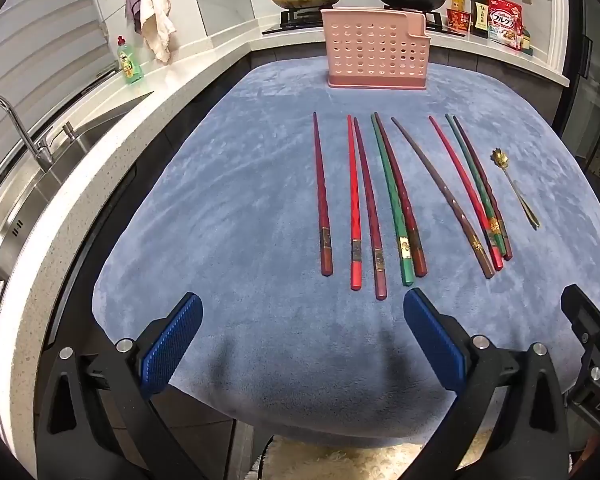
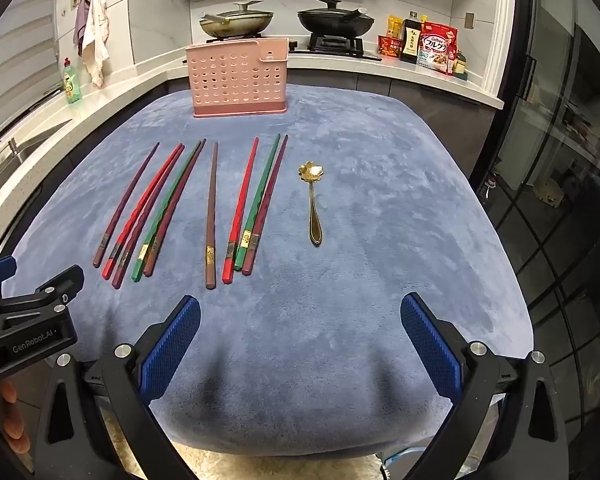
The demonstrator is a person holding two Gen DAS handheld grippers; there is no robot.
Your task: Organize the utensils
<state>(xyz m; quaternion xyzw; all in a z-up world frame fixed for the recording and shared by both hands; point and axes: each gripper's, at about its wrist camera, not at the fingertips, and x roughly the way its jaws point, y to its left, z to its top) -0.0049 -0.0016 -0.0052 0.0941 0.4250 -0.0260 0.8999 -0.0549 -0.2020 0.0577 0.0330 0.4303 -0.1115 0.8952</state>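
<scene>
Both grippers hang over the near edge of the blue cloth (image 1: 228,208), tilted down toward it, and neither holds anything. The left gripper (image 1: 302,322) has its jaws spread wide, with only bare cloth between the blue pads (image 1: 172,344). The right gripper (image 2: 300,324) stands just as wide and just as empty.

The chopsticks (image 1: 396,196) lie in a loose row across the middle of the cloth, nine of them by my count, in red, green, purple and brown. Their long axes run away from the grippers, thick ends toward me and thin tips toward the pink holder (image 1: 376,50), which stands upright at the far edge of the cloth. A small gold spoon (image 2: 313,204) lies at the right end of the row, apart from the chopsticks, bowl toward the holder and handle toward the grippers.

From the left gripper, the leftmost chopsticks lie straight ahead, with their thick ends just beyond the fingertips. From the right gripper, the three rightmost chopsticks and the spoon are ahead and slightly left. So I judge the left hand nearer the left sticks and the right hand nearer the spoon. Since everything lies lengthwise, a grip across a thick end looks the natural start, followed by a carry forward to the holder.
</scene>
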